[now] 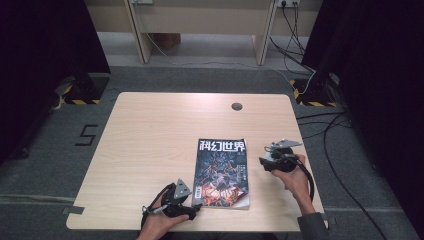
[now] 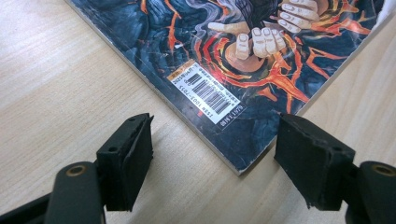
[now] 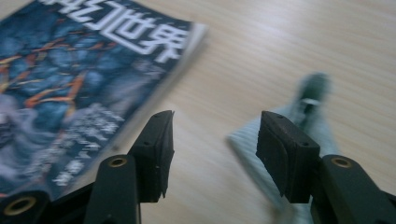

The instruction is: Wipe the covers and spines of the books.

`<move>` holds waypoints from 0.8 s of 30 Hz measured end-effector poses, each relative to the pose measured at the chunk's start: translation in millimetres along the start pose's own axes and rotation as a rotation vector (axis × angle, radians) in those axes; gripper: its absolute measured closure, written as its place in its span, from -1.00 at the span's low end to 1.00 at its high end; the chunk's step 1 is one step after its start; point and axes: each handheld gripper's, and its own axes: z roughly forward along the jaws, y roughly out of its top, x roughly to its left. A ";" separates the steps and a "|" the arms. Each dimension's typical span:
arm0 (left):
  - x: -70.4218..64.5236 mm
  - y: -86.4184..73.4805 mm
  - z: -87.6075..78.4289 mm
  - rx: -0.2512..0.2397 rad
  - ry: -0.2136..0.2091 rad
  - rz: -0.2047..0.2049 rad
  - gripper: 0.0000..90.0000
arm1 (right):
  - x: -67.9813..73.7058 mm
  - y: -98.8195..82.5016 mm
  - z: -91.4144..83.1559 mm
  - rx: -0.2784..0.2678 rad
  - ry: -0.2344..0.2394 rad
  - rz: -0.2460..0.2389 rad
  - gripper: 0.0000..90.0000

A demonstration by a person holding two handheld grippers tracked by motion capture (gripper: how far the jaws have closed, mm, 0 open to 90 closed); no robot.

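A magazine (image 1: 222,172) with a dark blue and orange cover and white title characters lies flat on the wooden table (image 1: 150,140). My left gripper (image 1: 196,205) rests at its near left corner. In the left gripper view that corner (image 2: 240,163), next to the barcode label (image 2: 208,91), lies between the open jaws of the left gripper (image 2: 215,158), and the pads do not touch it. My right gripper (image 1: 264,160) hovers just right of the magazine's upper half. In its own blurred view the right gripper (image 3: 212,149) is open over bare wood, with the magazine (image 3: 79,79) to its left.
A round cable hole (image 1: 236,106) sits near the table's far edge. A blurred pale grey-green shape (image 3: 310,112) lies on the wood beyond the right gripper's right jaw; I cannot tell what it is. Cables (image 1: 325,135) run over the floor to the right of the table.
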 end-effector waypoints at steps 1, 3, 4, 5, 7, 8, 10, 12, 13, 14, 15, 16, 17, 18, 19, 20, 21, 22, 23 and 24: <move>0.1 0.0 0.1 0.000 0.000 0.000 -0.41 | 0.0 0.0 0.0 0.000 0.000 0.000 0.02; 0.4 0.1 0.1 0.000 0.000 0.002 -0.41 | 12.1 2.7 8.7 0.013 0.072 -0.008 -0.04; 0.3 0.2 0.1 0.001 0.001 0.003 -0.41 | 15.2 2.7 11.4 0.020 0.089 -0.004 -0.04; 0.3 0.2 0.1 0.001 0.001 0.003 -0.41 | 15.2 2.7 11.4 0.020 0.089 -0.004 -0.04; 0.8 0.0 -0.2 0.002 0.000 0.002 -0.41 | 20.3 3.0 17.0 0.030 0.113 -0.005 -0.06; 1.0 -0.1 -0.4 0.004 0.001 0.002 -0.41 | 22.0 3.2 20.2 0.039 0.125 -0.009 -0.08; 1.8 0.0 -0.7 0.007 0.011 0.001 -0.41 | 26.8 2.4 25.4 0.059 0.136 -0.004 -0.10; 5.0 -0.5 -1.7 0.009 0.023 -0.006 -0.41 | 33.4 2.1 30.5 0.080 0.154 -0.006 -0.12; 5.0 -0.5 -1.7 0.009 0.023 -0.006 -0.41 | 33.4 2.1 30.5 0.080 0.154 -0.006 -0.12; 6.6 -0.7 -2.0 0.007 0.029 -0.011 -0.41 | 36.6 1.7 33.8 0.096 0.161 -0.012 -0.15; 7.9 -0.5 -2.5 0.011 0.035 -0.010 -0.41 | 36.6 1.7 33.8 0.096 0.161 -0.012 -0.15; 9.0 -0.5 -2.8 0.011 0.040 -0.012 -0.41 | 38.2 1.6 34.9 0.104 0.164 -0.022 -0.15; 10.6 -0.5 -3.2 0.011 0.046 -0.013 -0.41 | 40.0 1.5 36.0 0.110 0.171 -0.027 -0.15; 11.7 -0.5 -3.3 0.011 0.049 -0.013 -0.40 | 42.8 1.5 37.5 0.118 0.178 -0.030 -0.15; 12.7 -0.5 -3.5 0.011 0.053 -0.018 -0.40 | 42.8 1.5 37.5 0.118 0.178 -0.030 -0.15; 14.0 -0.4 -3.7 0.012 0.058 -0.017 -0.40 | 44.1 1.6 37.7 0.120 0.184 -0.032 -0.14; 14.9 -0.3 -3.7 0.010 0.061 -0.021 -0.40 | 46.8 1.6 37.9 0.120 0.187 -0.034 -0.17; 16.2 -0.1 -4.2 0.016 0.064 -0.018 -0.40 | 46.8 1.6 37.9 0.120 0.187 -0.034 -0.17; 17.0 -0.3 -4.0 0.012 0.065 -0.024 -0.40 | 47.8 1.7 38.0 0.121 0.186 -0.034 -0.18; 18.0 -0.7 -4.2 0.011 0.069 -0.026 -0.40 | 48.3 1.6 38.2 0.125 0.186 -0.029 -0.18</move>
